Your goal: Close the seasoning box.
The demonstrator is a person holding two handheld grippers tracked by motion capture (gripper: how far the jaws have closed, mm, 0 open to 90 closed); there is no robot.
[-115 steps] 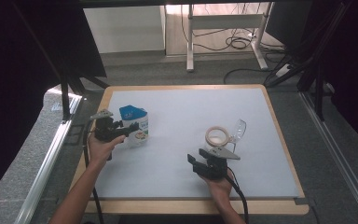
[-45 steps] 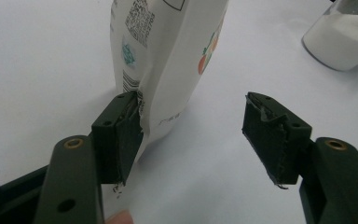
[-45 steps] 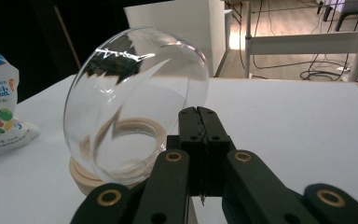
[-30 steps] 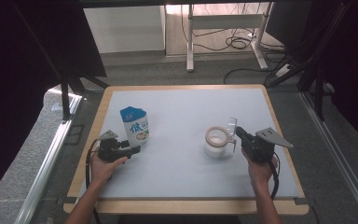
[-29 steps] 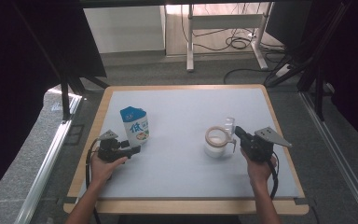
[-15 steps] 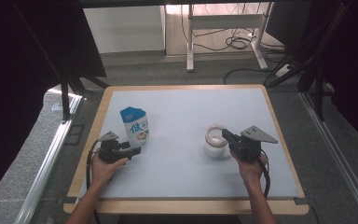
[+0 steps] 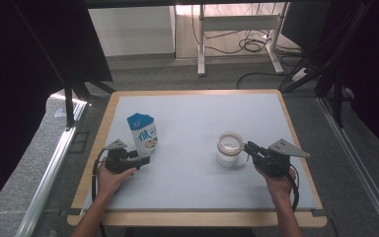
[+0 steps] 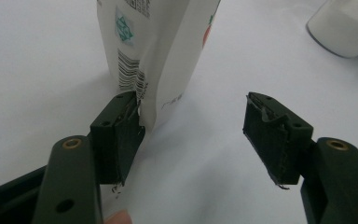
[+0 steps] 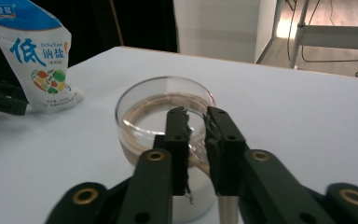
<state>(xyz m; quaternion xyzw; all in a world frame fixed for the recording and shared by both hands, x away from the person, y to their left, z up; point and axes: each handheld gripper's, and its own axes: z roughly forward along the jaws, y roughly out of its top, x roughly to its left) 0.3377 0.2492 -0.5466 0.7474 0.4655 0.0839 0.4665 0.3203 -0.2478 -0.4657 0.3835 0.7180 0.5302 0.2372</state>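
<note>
High view: a white-topped table [image 7: 187,123] with a wooden rim; a blue-and-white salt pouch [image 7: 143,133] stands upright at left, a clear glass jar [image 7: 229,148] with white contents stands right of centre; the left gripper [image 7: 139,159] sits just below the pouch's foot, the right gripper [image 7: 249,146] points leftward at the jar's right side, so the right hand is the nearer to the jar. Against the frame from a second ago, the right gripper has swung in lower and the spoon-like item once upright at the jar is gone from sight; the pouch keeps its place.

Left gripper view: jaws stand wide apart; the pouch [image 8: 156,56] rises straight ahead, its long axis vertical, its bottom corner touching the left pad [image 8: 121,135]; nothing lies between the pads.

Right gripper view: jaws nearly together with a slim gap, having just been opening; nothing visibly between them; the jar [image 9: 163,119] sits directly beyond the tips.
</note>
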